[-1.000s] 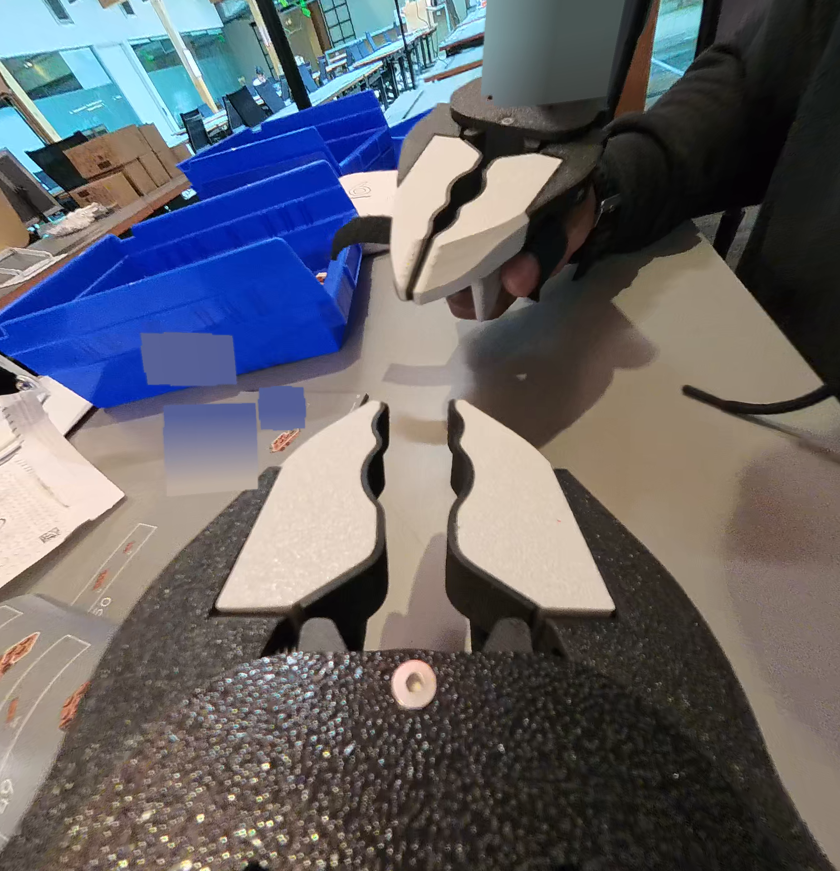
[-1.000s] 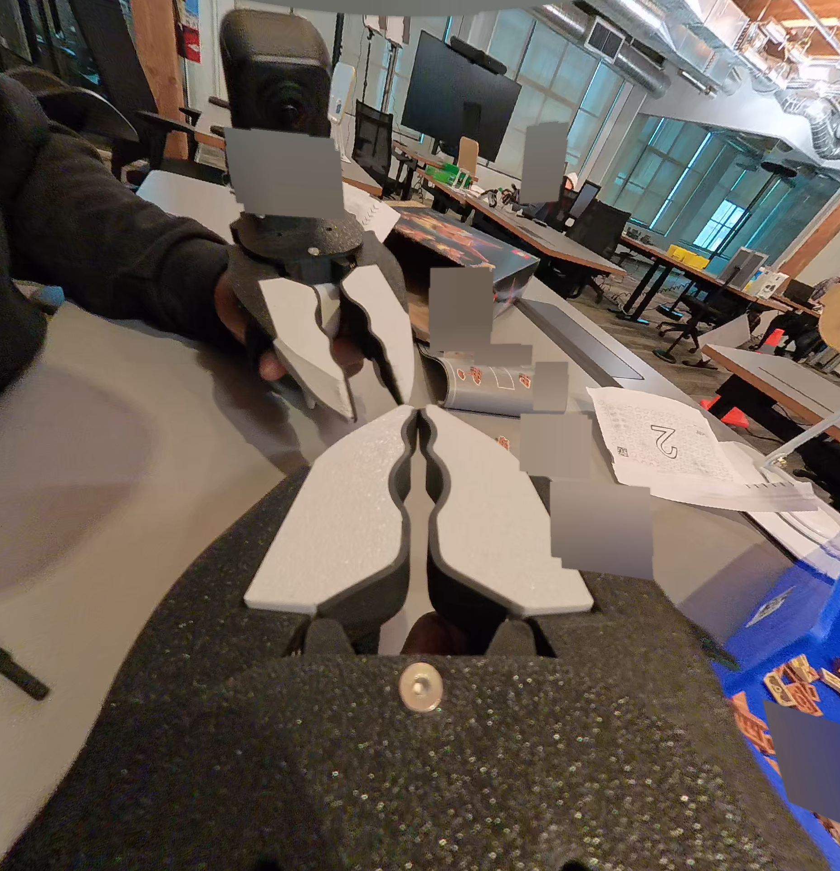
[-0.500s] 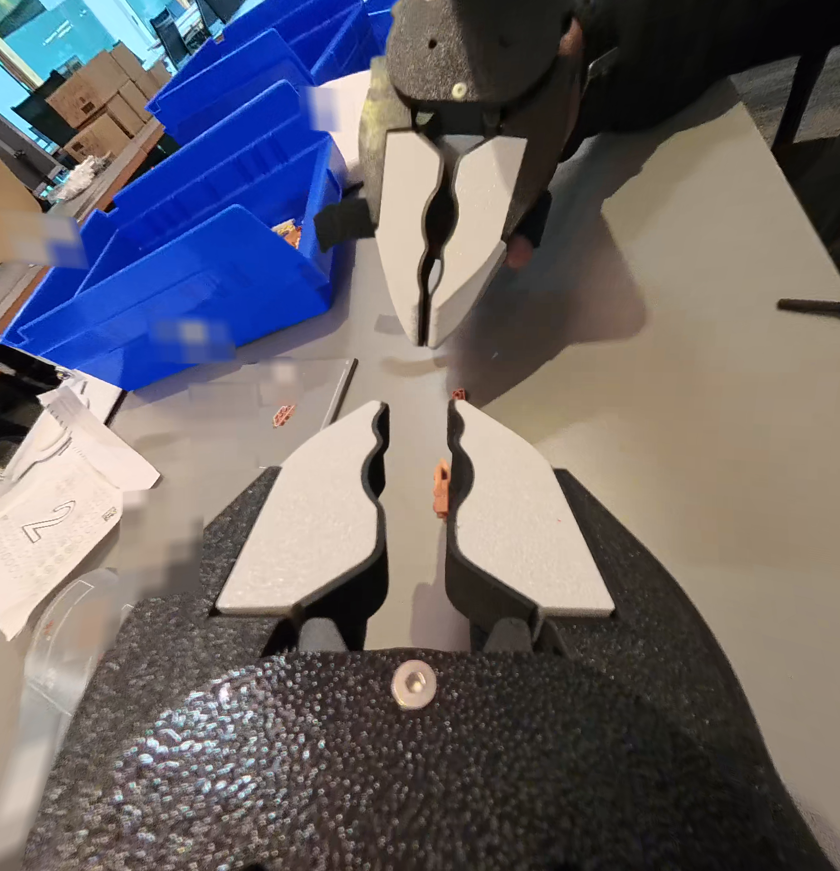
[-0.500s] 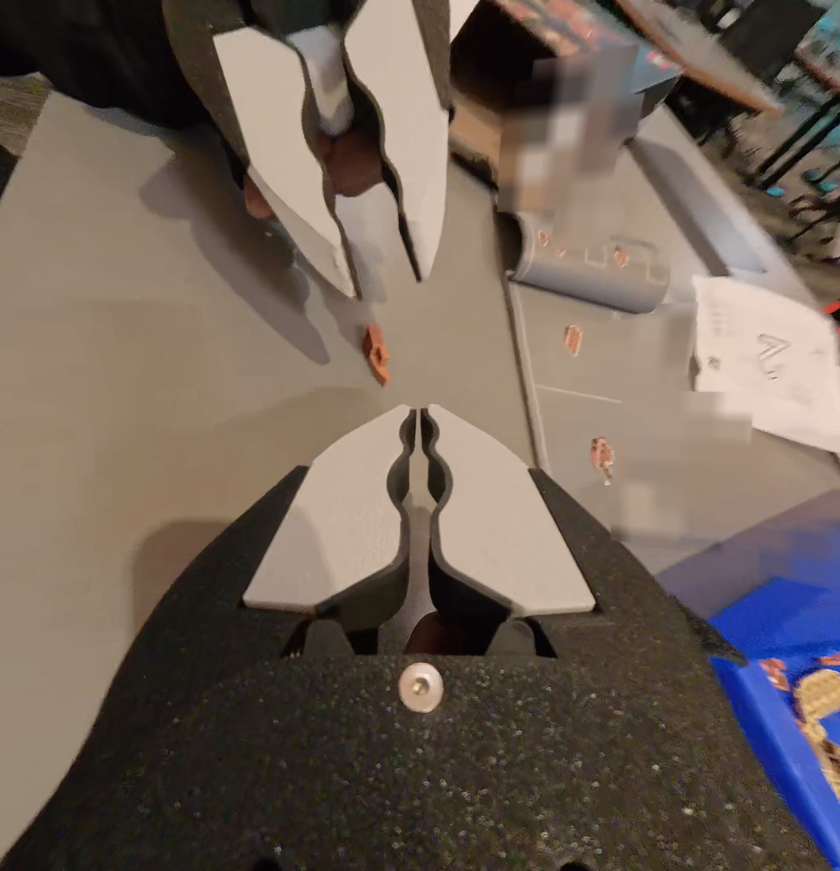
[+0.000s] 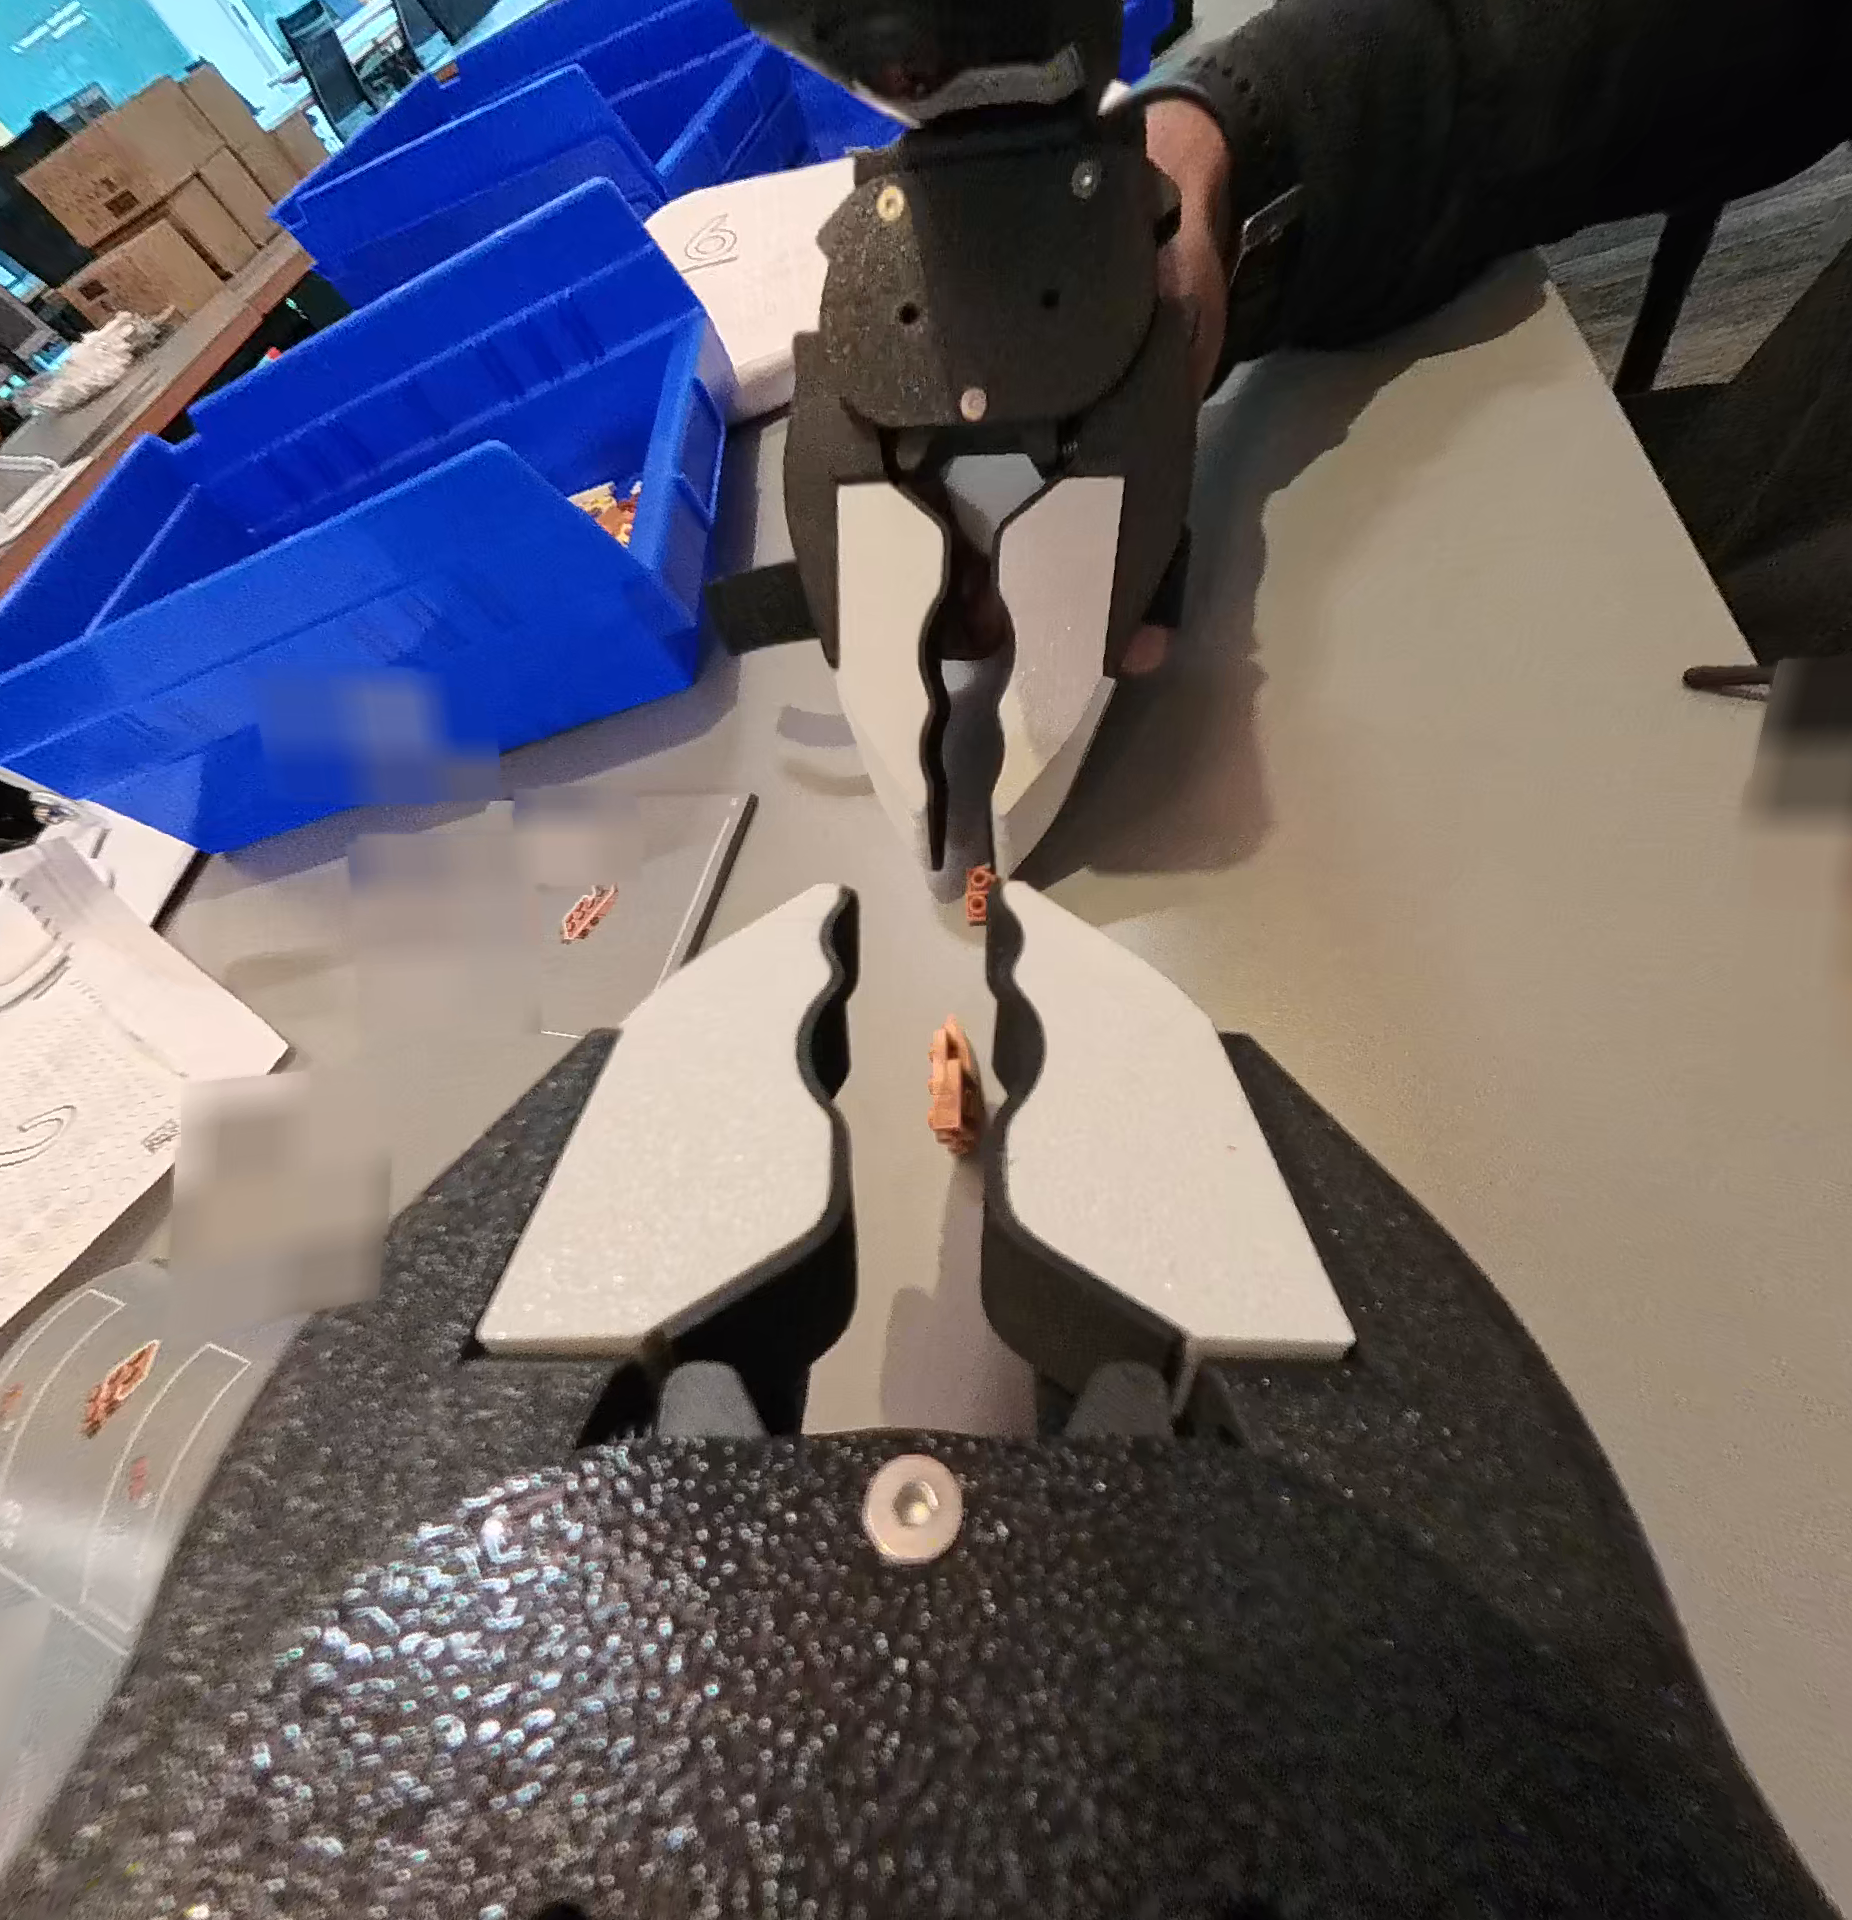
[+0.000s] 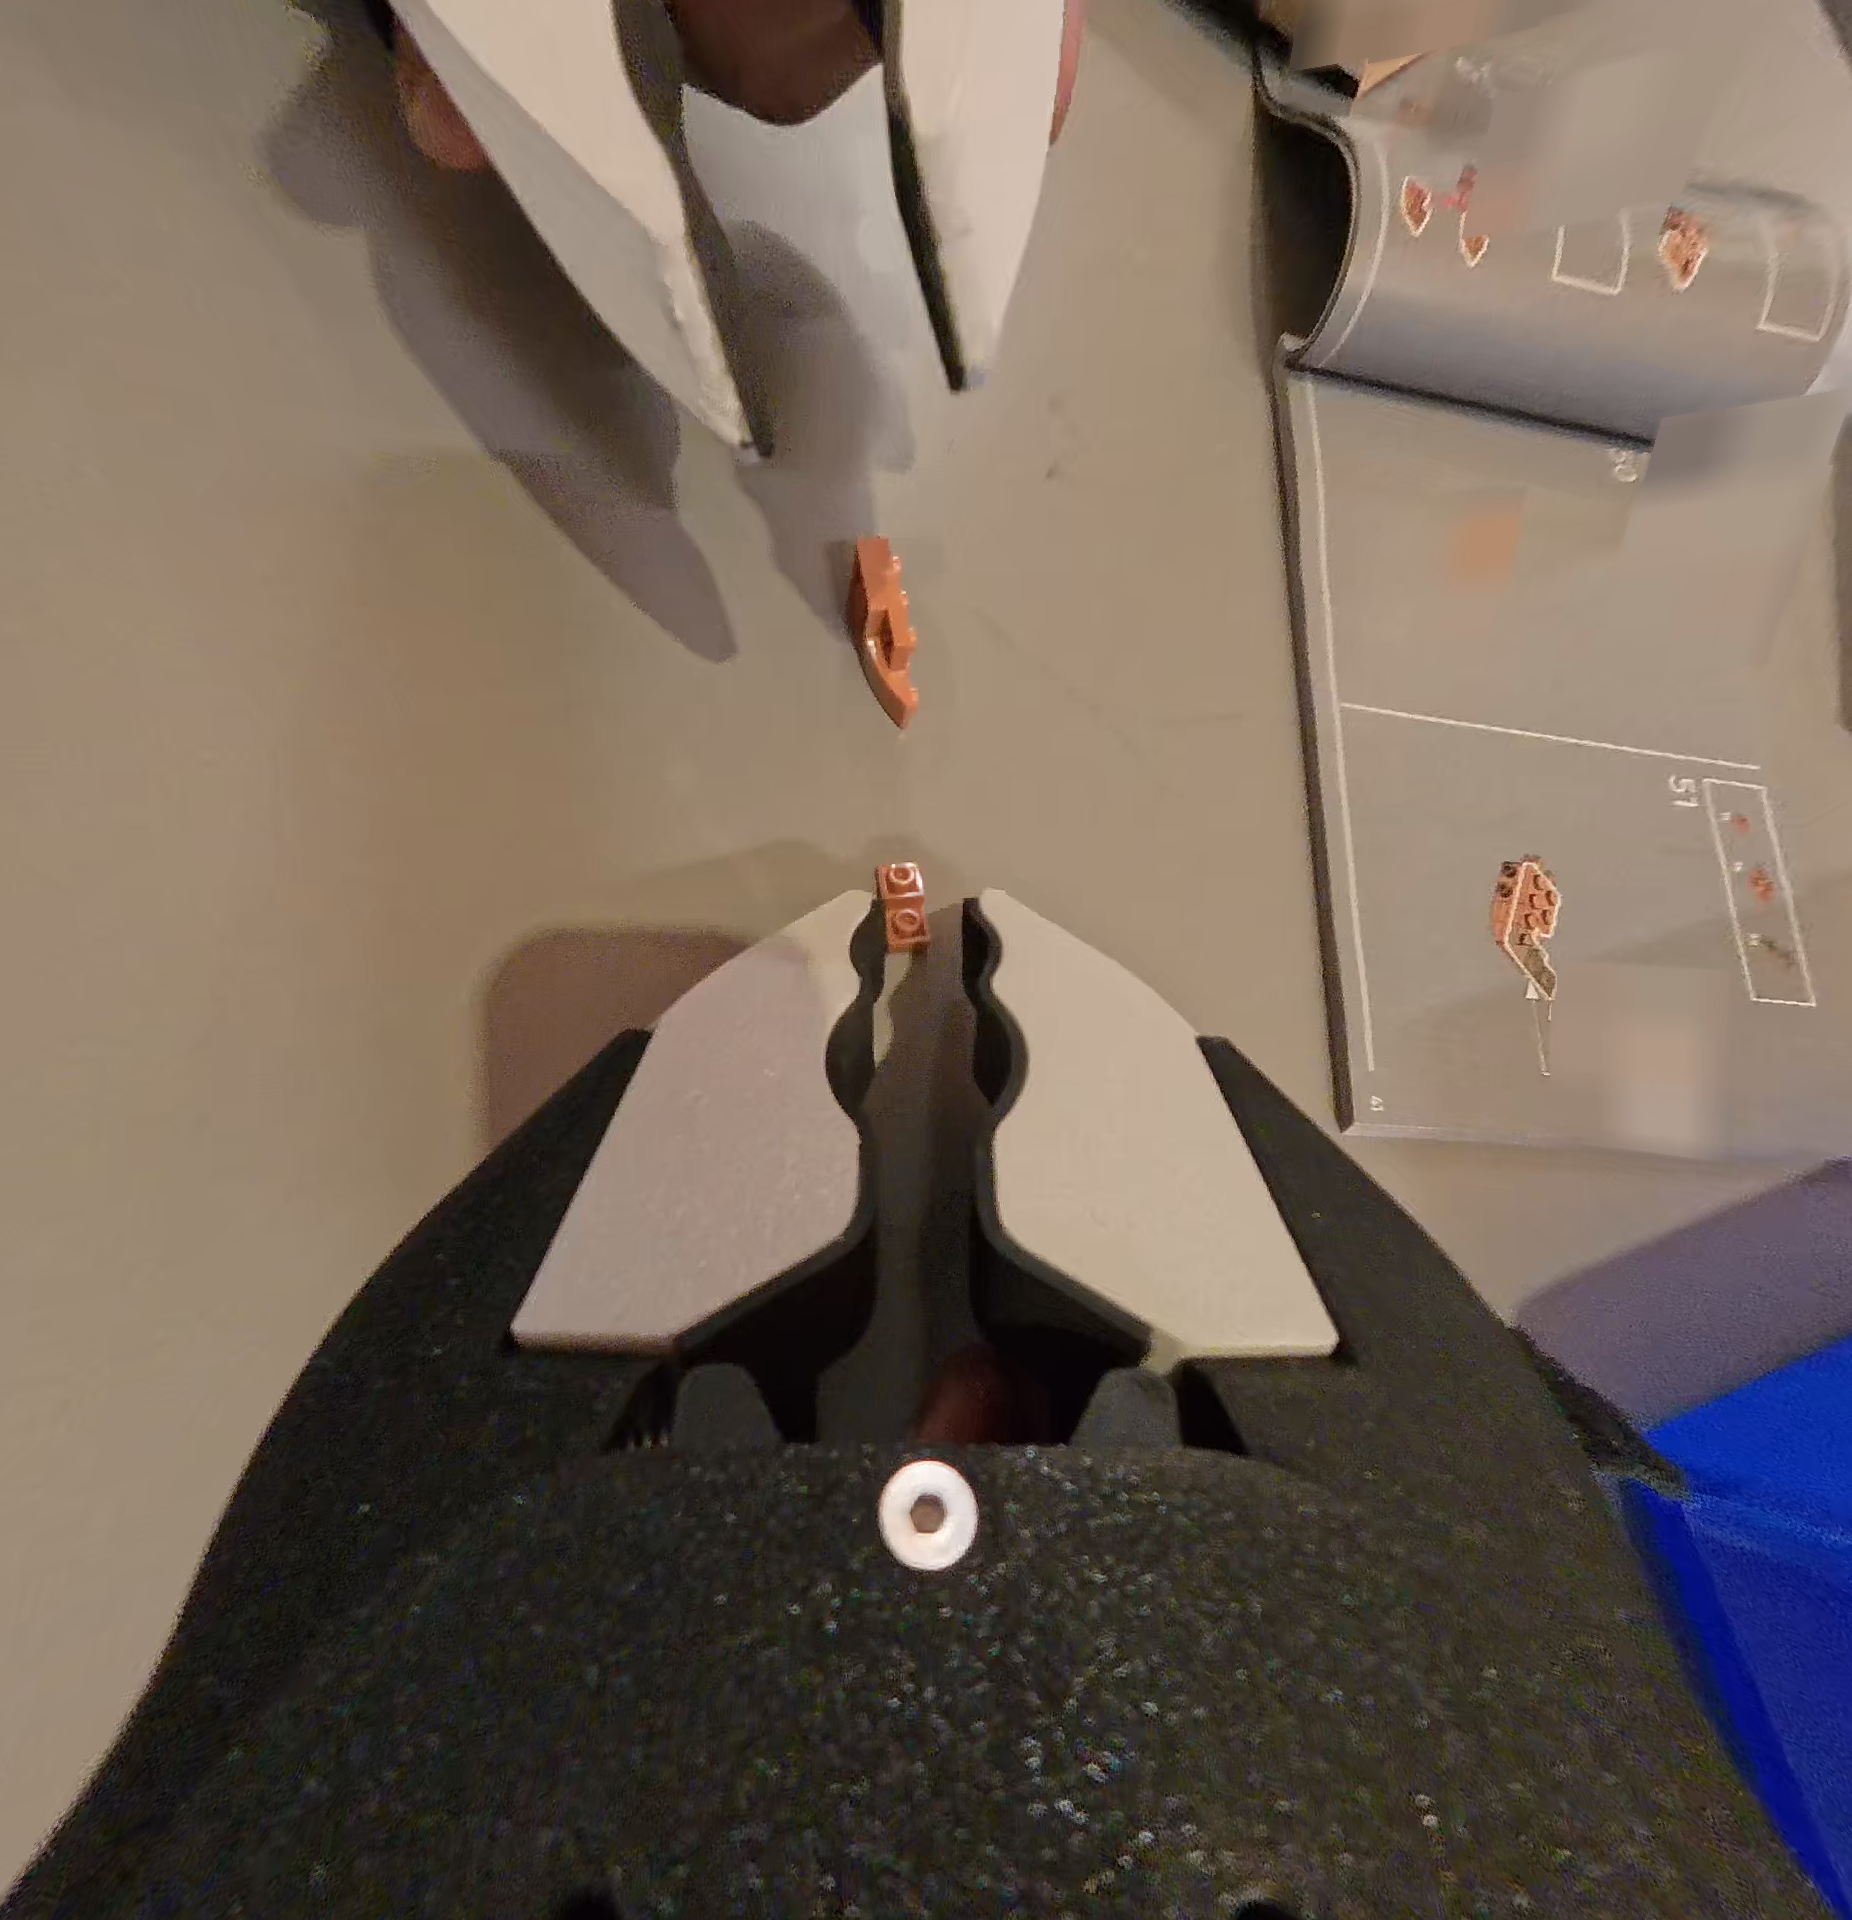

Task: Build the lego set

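Fingertips nearly meet low over the grey tabletop (image 6: 278, 727): the left gripper (image 5: 922, 914), wide open, straddles a loose curved reddish-brown plastic brick (image 5: 953, 1086), while the right gripper (image 6: 914, 902), slightly parted, flanks an unpinched two-stud reddish-brown plate (image 6: 899, 883).

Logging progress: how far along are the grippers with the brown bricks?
Done: nothing lifted; both pieces lie on the grey table. In hand: nothing. Right gripper open around the small two-stud brown brick; left gripper open, short of the curved brown plastic piece. Left: neither gripped.
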Demonstrator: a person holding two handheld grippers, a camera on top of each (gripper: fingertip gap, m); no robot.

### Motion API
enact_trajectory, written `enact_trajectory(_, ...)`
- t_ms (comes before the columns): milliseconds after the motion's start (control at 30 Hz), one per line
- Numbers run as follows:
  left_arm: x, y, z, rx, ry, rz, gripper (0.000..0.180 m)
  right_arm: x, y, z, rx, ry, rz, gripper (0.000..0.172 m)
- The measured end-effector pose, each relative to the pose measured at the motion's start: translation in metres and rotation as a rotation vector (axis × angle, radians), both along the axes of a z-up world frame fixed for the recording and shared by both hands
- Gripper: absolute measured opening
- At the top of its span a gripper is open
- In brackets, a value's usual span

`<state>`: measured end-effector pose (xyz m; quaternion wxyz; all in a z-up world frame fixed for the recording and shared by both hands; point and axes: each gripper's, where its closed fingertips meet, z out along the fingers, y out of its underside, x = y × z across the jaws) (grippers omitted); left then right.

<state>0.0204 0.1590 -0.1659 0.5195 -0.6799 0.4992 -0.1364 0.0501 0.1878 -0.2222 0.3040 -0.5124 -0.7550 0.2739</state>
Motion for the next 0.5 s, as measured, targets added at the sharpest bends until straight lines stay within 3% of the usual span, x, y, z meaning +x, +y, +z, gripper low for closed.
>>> enact_trajectory(133,0.003,-0.002,-0.005,-0.018,0.020,-0.022,0.023,-0.001,0.001,-0.003,-0.033,-0.037,-0.018,0.000)
enact_trajectory(367,0.008,-0.001,-0.009,0.011,0.062,-0.020,0.023,-0.003,0.001,0.000,-0.023,-0.009,-0.015,0.000)
enact_trajectory(500,0.012,-0.001,-0.013,0.046,0.108,-0.026,0.023,-0.009,-0.011,0.019,-0.133,0.098,0.006,0.000)
